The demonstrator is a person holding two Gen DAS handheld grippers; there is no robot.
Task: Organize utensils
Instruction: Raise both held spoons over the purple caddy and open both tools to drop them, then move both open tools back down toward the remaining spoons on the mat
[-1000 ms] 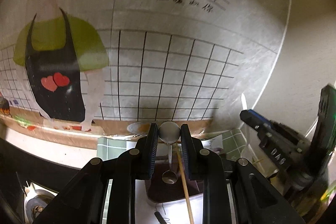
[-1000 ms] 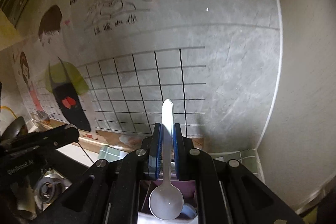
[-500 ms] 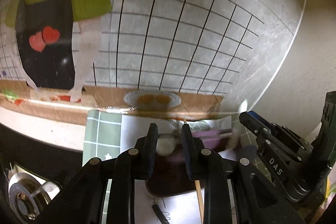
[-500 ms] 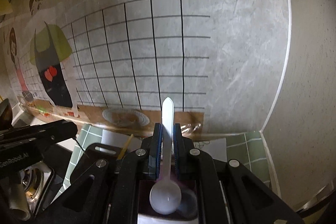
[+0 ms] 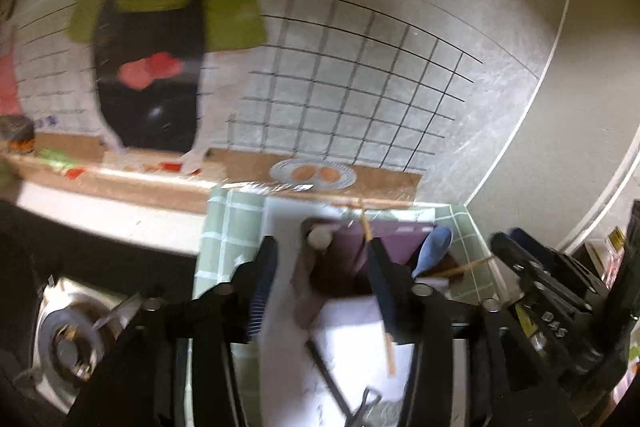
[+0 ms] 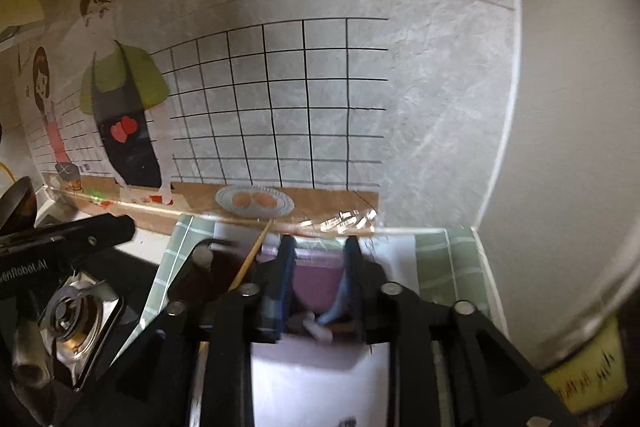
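We are finding the left tool (image 5: 322,267) standing open, its jaws having just been opening, with nothing pressed between the pads; the metal spoon (image 5: 318,239) it carried is resting, round end up, in the dark compartment of the utensil holder (image 5: 400,231) directly ahead. The right tool (image 6: 316,267) is likewise open after just opening — the white plastic spoon (image 6: 318,329) is lying low between its fingers, unclamped, inside the purple compartment. We are judging both deposits done; what is remaining cannot be told from here, though a wooden chopstick (image 5: 366,227) is already leaning in the holder and a blue spoon (image 5: 434,247) is sitting just beside it.

Materials: the tools are matte black with ribbed blue pads; the holder is smooth, boxy, purple-walled; the chopstick is thin, pale wood. The bench (image 5: 224,227) is wearing a green checked covering with white paper over it. Behind — a glossy, marbled backsplash (image 6: 320,107) with a black grid and cartoon figures. A steel gas burner (image 6: 72,311) is sitting to the left.
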